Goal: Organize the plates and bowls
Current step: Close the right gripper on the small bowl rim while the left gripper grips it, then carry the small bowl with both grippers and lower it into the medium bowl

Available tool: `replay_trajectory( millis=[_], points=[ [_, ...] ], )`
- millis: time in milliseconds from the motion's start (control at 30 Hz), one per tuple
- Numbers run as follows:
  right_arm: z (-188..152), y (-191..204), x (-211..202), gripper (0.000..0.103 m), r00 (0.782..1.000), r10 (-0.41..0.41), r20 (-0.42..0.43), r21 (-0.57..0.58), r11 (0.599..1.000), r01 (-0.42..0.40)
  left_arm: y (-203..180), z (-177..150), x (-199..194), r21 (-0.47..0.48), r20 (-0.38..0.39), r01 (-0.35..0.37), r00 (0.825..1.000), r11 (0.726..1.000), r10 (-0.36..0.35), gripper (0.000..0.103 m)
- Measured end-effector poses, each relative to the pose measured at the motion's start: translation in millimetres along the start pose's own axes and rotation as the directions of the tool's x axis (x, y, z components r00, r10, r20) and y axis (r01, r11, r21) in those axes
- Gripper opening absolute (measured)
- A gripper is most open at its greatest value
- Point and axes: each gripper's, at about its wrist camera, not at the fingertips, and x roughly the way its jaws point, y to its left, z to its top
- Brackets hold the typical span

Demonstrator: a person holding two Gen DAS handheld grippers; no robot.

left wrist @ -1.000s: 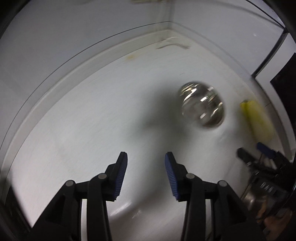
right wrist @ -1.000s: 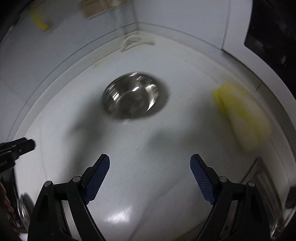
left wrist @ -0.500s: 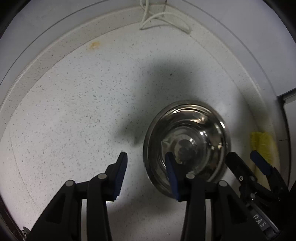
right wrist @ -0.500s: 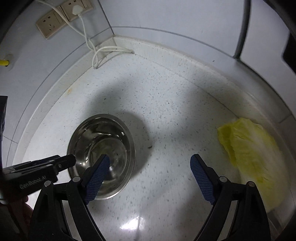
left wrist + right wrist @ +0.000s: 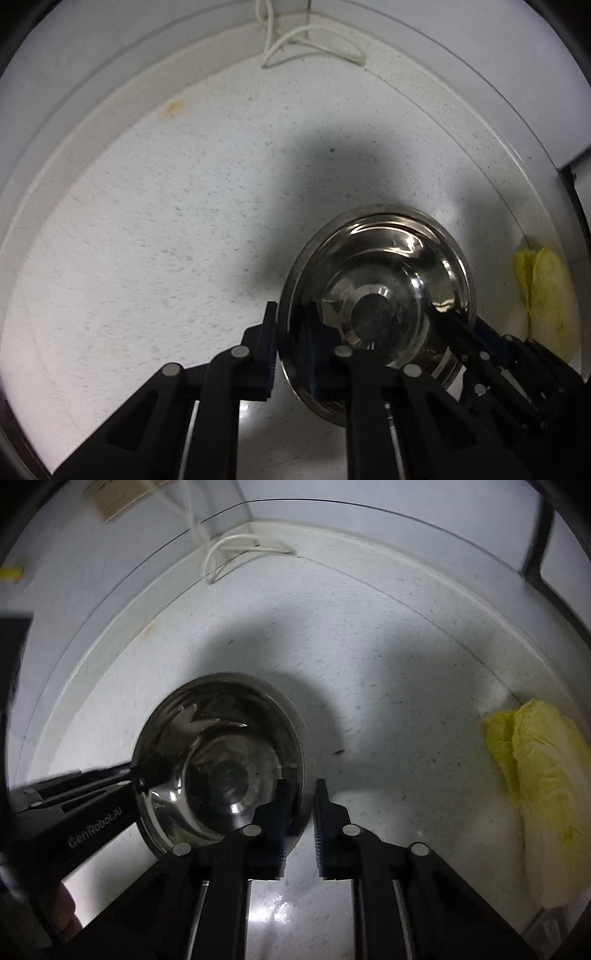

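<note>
Here, both tools — left (image 5: 291, 343), closing, and right (image 5: 301, 823) — clamp the steel bowl's (image 5: 376, 288) rim on a speckled white counter (image 5: 147, 240).

Both wrist cams look steeply down, close; share steel bowl (image 5: 376, 295) (image 5: 221, 760).

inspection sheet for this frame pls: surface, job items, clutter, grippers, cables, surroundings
Surface: white speckled counter, small orange stain near the back edge.
Job's things: one steel bowl, upright; no plates seen.
Clutter: yellow-green cabbage at the right, apart from the bowl.
Grippers: left gripper closing across the bowl's left rim; right gripper shut on the opposite rim.
Cables: white cable looped at the back corner.
Surroundings: white walls, wall socket.
</note>
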Motion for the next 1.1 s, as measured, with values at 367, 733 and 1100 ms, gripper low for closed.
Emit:
replay_trajectory(
  millis=[367, 733, 1100],
  points=[
    [-38.9, 46.3, -44.0, 0.011, 0.996, 0.088, 0.023, -0.075, 0.993, -0.086, 50.0, -46.3, -59.9, -0.053, 0.071, -0.045, 0.996, 0.998, 0.049, 0.012],
    [-135.0, 198.4, -108.8, 0.012, 0.979, 0.204, 0.002, -0.31, 0.931, -0.193, 196.8, -200.0, -168.0, -0.289, 0.114, -0.1, 0.984, 0.952, 0.138, 0.013],
    [-278.8, 357.8, -152.0, 0.014, 0.939, 0.316, -0.139, -0.553, 0.761, -0.338, 338.0, -377.0, -242.2, -0.511, 0.069, -0.185, 0.965, 0.84, 0.254, 0.013]
  ],
)
